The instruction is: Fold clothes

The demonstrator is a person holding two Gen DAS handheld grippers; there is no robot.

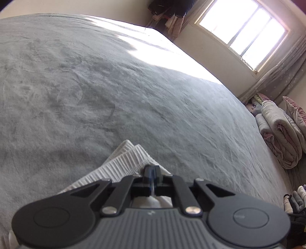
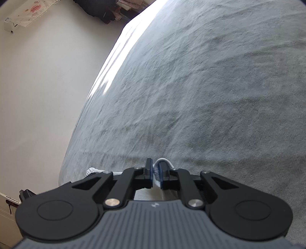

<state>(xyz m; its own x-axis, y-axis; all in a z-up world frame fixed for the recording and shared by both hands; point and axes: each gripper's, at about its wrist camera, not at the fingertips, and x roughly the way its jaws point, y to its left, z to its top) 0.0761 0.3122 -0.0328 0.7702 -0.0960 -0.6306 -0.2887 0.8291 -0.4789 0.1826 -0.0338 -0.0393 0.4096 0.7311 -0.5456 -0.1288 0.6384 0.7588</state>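
A wide bed (image 1: 114,86) under a grey fleece cover fills most of both views, sunlit along its far edge. A bright window (image 1: 242,30) stands at the far right, with a pale curtain (image 1: 283,72) beside it. Rolled pinkish quilts (image 1: 279,138) lie on the bed's right edge. Dark clothes (image 1: 168,9) hang in the far corner. A plain white wall (image 2: 38,86) runs along the bed's left side.

No text can be read — the wall sheet (image 2: 28,13) bears only blurred red marks.
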